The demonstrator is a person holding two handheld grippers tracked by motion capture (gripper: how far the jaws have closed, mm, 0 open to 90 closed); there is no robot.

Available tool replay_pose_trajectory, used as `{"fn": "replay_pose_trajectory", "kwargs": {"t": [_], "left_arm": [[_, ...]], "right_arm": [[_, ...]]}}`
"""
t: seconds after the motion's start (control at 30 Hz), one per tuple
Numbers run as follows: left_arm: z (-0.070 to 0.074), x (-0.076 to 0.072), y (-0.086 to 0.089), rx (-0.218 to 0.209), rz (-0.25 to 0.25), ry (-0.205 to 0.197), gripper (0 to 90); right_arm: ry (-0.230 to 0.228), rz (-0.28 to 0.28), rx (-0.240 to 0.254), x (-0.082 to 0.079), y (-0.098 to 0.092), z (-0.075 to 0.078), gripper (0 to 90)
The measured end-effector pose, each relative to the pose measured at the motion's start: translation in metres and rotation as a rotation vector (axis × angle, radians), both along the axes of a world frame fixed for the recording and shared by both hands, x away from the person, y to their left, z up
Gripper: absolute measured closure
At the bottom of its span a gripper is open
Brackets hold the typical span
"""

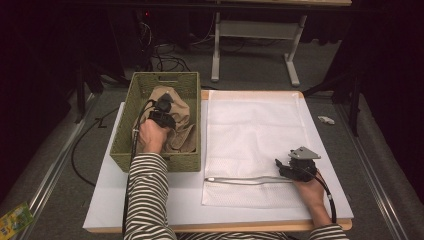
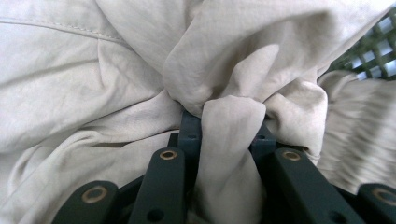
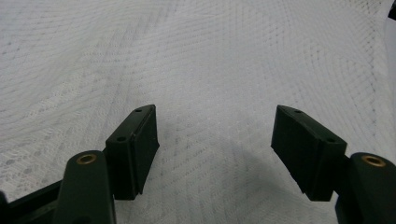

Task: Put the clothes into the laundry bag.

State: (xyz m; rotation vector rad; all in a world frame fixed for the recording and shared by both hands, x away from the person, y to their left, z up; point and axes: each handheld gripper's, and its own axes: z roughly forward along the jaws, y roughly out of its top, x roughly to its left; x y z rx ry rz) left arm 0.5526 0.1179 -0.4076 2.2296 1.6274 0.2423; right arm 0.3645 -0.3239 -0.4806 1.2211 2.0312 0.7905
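A crumpled beige garment [image 1: 176, 119] lies in a green woven basket [image 1: 131, 102] at the table's left. My left gripper [image 1: 161, 119] is down in the basket, shut on a bunched fold of that beige garment [image 2: 229, 140], which is pinched between the two black jaws. A white mesh laundry bag [image 1: 252, 135] lies flat on the right half of the table, its zipper edge [image 1: 245, 180] toward the front. My right gripper [image 1: 284, 166] rests at the bag's front right, open, with only the mesh bag [image 3: 210, 84] under its spread jaws.
A white board [image 1: 185, 200] covers the wooden table. Green basket wall [image 2: 373, 46] shows behind the cloth in the left gripper view. A small white scrap [image 1: 326, 119] lies on the grey floor to the right. A white stand's legs [image 1: 290, 60] rise beyond the table.
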Motion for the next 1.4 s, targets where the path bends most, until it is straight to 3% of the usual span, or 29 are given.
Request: {"fn": "replay_pose_trajectory", "kwargs": {"t": [0.17,0.53,0.67,0.77,1.03,1.23,1.4], "left_arm": [[0.017,-0.010,0.010,-0.071,-0.012,-0.082,74.6],[0.042,-0.029,0.024,-0.216,-0.025,-0.193,75.1],[0.050,-0.033,0.025,-0.256,-0.034,-0.226,75.3],[0.054,-0.037,0.026,-0.263,-0.023,-0.250,75.4],[0.066,-0.044,0.033,-0.360,-0.008,-0.296,76.4],[0.073,-0.049,0.037,-0.410,-0.010,-0.325,77.1],[0.079,-0.053,0.036,-0.424,-0.016,-0.353,77.6]], "right_arm": [[-0.001,-0.002,0.000,0.000,0.000,0.000,31.9],[0.001,-0.002,0.004,0.000,0.000,0.000,31.6],[-0.001,-0.003,0.006,0.000,-0.001,0.000,31.6],[-0.001,-0.004,0.008,0.000,-0.001,0.000,31.6],[-0.004,-0.007,0.007,0.000,0.000,0.000,31.7],[-0.004,-0.006,0.008,0.000,0.000,0.000,31.6],[-0.002,-0.006,0.012,0.000,-0.001,0.000,31.5]]}}
